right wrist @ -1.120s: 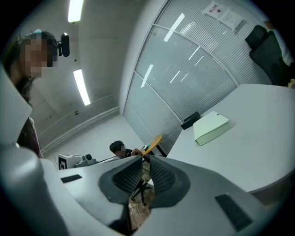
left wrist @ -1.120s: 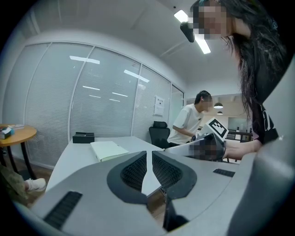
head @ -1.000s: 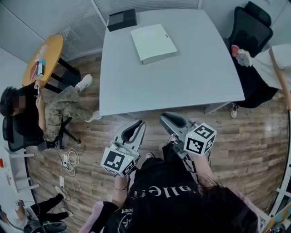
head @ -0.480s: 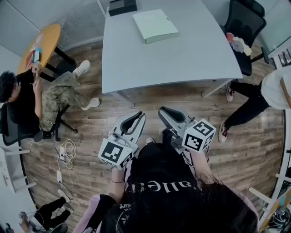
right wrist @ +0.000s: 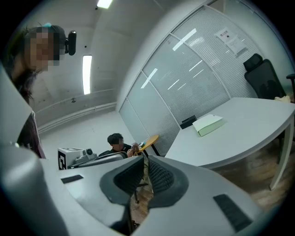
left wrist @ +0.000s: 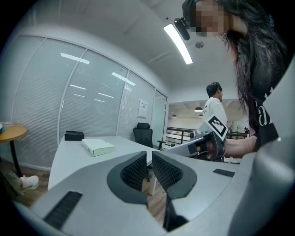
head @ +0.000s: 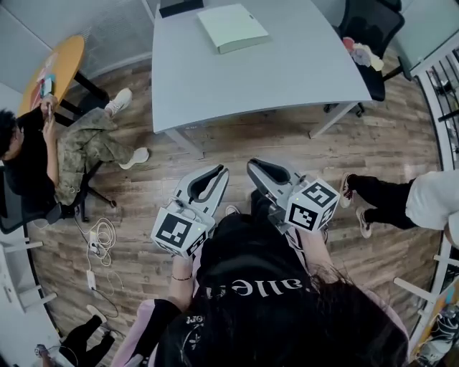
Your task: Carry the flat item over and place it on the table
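The flat item, a pale green box, lies on the far part of the grey table; it also shows in the left gripper view and the right gripper view. I hold both grippers close to my body over the wooden floor, well short of the table. My left gripper is shut with nothing between its pads. My right gripper is shut and empty as well.
A black box sits at the table's far edge. A seated person is at the left beside a round orange table. A black chair stands at the table's right. Another person's legs are at the right. Cables lie on the floor.
The table and green box have slid up and away in the head view. The person at the right has walked from the table's side down to the right. Both grippers stay together.
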